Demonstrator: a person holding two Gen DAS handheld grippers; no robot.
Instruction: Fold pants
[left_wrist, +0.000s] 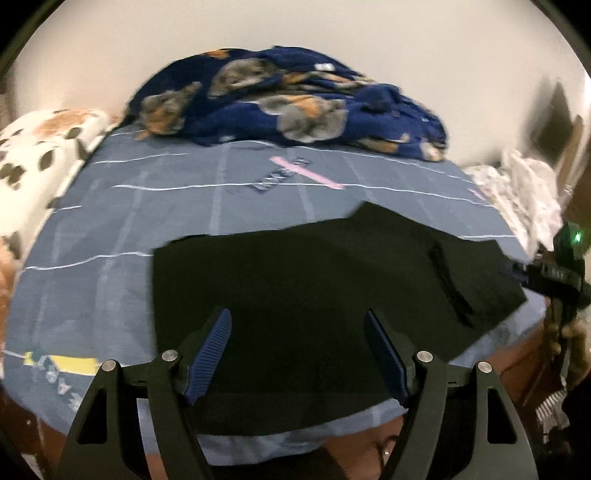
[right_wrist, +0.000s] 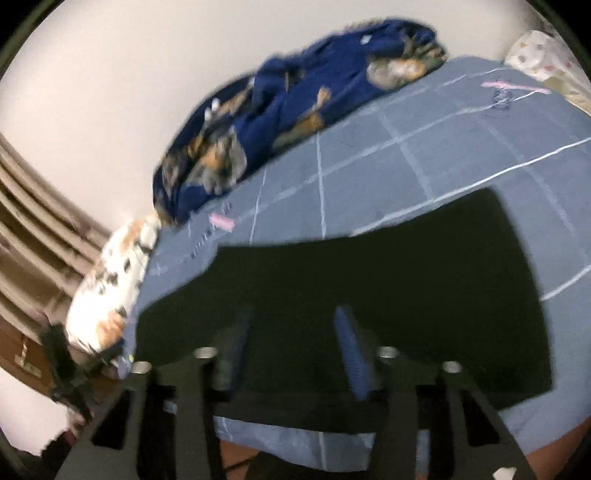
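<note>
Black pants (left_wrist: 314, 295) lie flat in a folded slab on the blue bedsheet (left_wrist: 147, 221), near the bed's front edge. My left gripper (left_wrist: 297, 321) is open and empty, hovering just above the pants' near part. In the right wrist view, the same pants (right_wrist: 369, 288) fill the middle, and my right gripper (right_wrist: 291, 317) is open and empty over their near edge; this view is blurred. The right gripper also shows in the left wrist view (left_wrist: 517, 273), at the pants' right end.
A crumpled navy blanket (left_wrist: 288, 103) with orange and grey patches lies at the back of the bed. A white spotted pillow (left_wrist: 40, 162) is at the left, a white cloth (left_wrist: 517, 188) at the right. The bed's brown wooden front edge (left_wrist: 517, 362) is below.
</note>
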